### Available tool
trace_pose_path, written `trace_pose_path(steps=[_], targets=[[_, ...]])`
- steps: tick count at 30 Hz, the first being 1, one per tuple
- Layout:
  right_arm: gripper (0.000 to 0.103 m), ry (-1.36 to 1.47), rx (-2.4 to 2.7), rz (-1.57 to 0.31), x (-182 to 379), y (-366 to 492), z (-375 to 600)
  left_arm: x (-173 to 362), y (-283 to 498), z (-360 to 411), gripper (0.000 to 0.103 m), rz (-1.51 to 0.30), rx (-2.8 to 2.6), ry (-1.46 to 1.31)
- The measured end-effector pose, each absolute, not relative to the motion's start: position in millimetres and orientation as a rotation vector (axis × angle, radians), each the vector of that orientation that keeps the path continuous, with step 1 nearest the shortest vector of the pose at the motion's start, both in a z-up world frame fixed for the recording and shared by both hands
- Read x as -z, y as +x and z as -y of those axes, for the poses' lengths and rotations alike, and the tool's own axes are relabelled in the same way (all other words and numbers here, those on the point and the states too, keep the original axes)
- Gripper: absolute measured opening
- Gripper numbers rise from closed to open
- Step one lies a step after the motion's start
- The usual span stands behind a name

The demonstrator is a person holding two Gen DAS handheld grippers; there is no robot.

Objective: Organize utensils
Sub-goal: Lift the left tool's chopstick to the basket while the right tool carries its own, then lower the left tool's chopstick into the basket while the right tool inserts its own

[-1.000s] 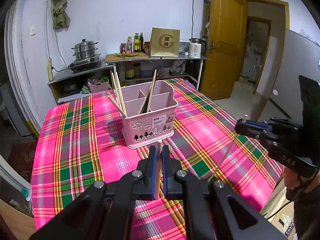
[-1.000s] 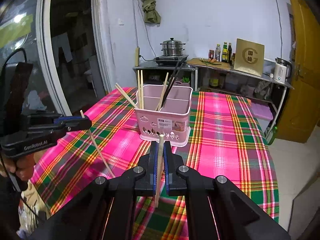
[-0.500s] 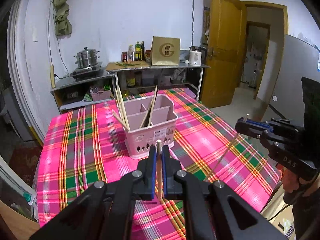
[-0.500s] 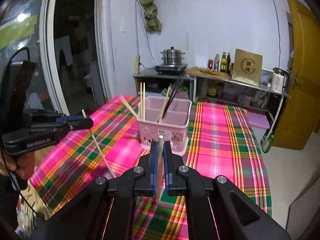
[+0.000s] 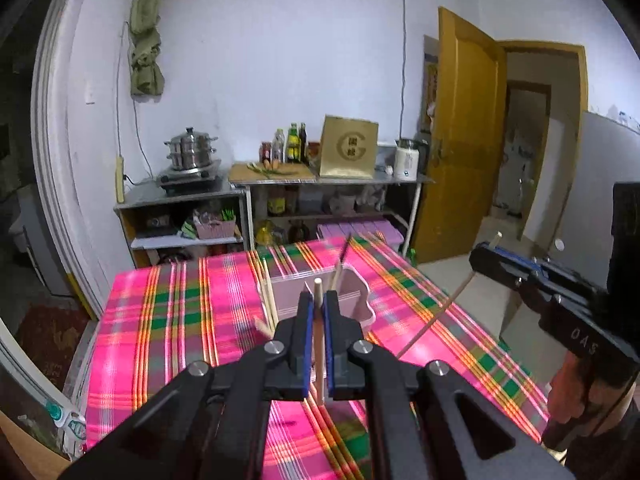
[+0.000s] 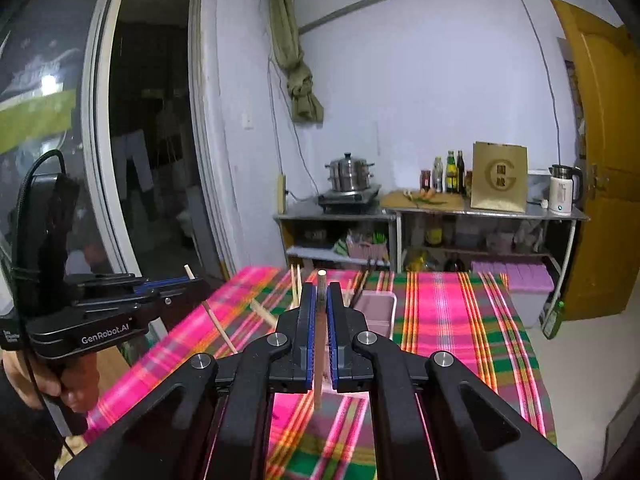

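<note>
While the pink holder [image 5: 352, 292] sits on the checked cloth [image 5: 168, 320], one upright wooden chopstick [image 5: 319, 340] is pinched tight by each closed gripper: left [image 5: 318, 312], right [image 6: 321, 304].

1. Standing on the pink plaid tablecloth [image 5: 176, 320]: a pale pink divided utensil caddy [image 5: 352, 296], upright, partly hidden behind the black fingers in both views.
2. Leaning out of the caddy: several pale wooden chopsticks [image 5: 269, 300] on its left side, and darker ones [image 6: 362, 286] tilting over the middle, blurred.
3. Being pinched upright in front of the caddy: one light wooden chopstick [image 5: 319, 340], its blunt end up.
4. Being pinched the same way, nearer the caddy's right side: a second wooden chopstick [image 6: 319, 340], hanging clear above the cloth.
</note>
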State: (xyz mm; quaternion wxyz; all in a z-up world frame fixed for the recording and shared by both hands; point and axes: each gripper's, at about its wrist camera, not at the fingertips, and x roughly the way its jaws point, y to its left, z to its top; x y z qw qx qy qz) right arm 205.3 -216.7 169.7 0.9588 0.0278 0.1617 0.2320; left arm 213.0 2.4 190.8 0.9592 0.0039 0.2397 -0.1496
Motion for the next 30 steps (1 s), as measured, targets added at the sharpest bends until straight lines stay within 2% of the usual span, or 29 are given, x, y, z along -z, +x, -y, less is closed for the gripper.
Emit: trace_pose_path(steps=[16, 30], targets=[[0.005, 0.094, -0.468, -0.295, -172.0, 270.8, 192.7, -198.5, 280.7, -6.5, 0.005, -0.432, 0.28, -0.005], [0.005, 0.083, -0.471, -0.371, -119.5, 313.4, 174.1, -149.1, 315.9, -1.4, 0.005, -0.502, 0.281, 0.0]])
